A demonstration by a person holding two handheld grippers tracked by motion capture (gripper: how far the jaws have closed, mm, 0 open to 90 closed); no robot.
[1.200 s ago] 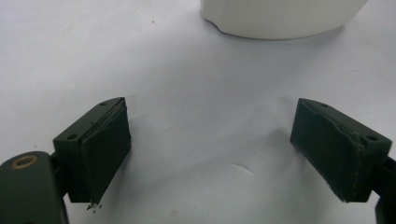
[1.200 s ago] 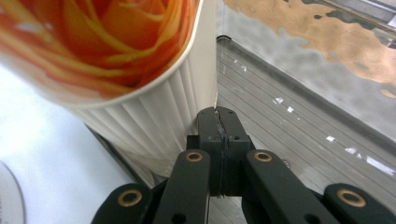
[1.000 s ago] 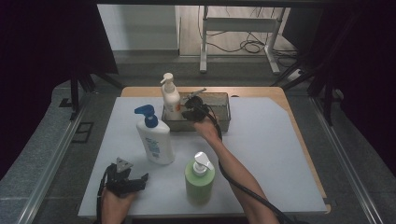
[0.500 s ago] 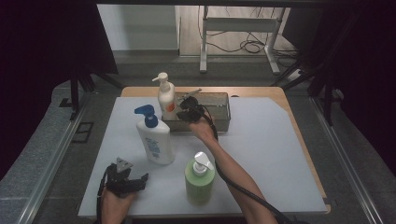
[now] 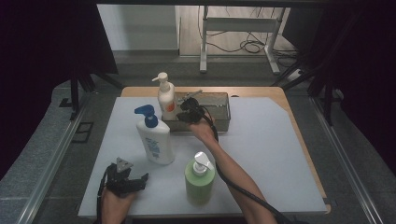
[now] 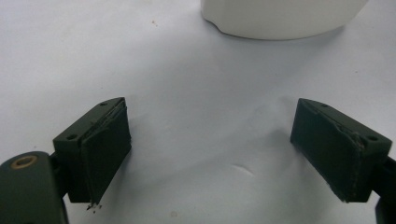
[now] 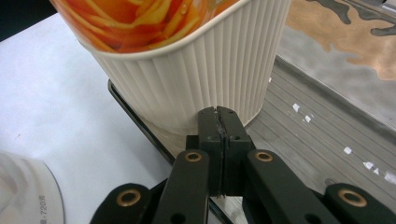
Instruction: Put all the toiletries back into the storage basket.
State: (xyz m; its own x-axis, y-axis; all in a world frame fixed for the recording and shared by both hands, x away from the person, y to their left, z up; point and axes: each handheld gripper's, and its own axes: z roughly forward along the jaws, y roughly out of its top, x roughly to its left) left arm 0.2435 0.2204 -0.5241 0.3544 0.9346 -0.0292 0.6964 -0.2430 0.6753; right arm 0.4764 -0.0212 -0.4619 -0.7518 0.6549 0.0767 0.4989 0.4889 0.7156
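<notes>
From above, the right gripper (image 5: pixel 184 108) is reaching over the near rim of the metal tray (image 5: pixel 223 112), which is sitting at the far edge of the white worktop (image 5: pixel 280 154), and is pressing up against the cream pump bottle (image 5: pixel 166 99) standing upright at the tray's left end. The right gripper view is showing what the high view cannot: the jaws are standing fully together with nothing between them, their tips touching the bottle's ribbed cream base (image 7: pixel 201 70) below an orange label, right at the tray's dark rim.

The left gripper (image 5: pixel 127 177) is resting near the worktop's near-left corner; the left gripper view is showing its jaws spread wide over bare white surface, holding nothing, with the white bottle's base (image 6: pixel 280 18) just ahead.

That blue-pump white bottle (image 5: pixel 154 140) is standing left of centre, and a green bottle (image 5: pixel 200 179) is standing by the near edge, just beside the right forearm (image 5: pixel 233 172).
</notes>
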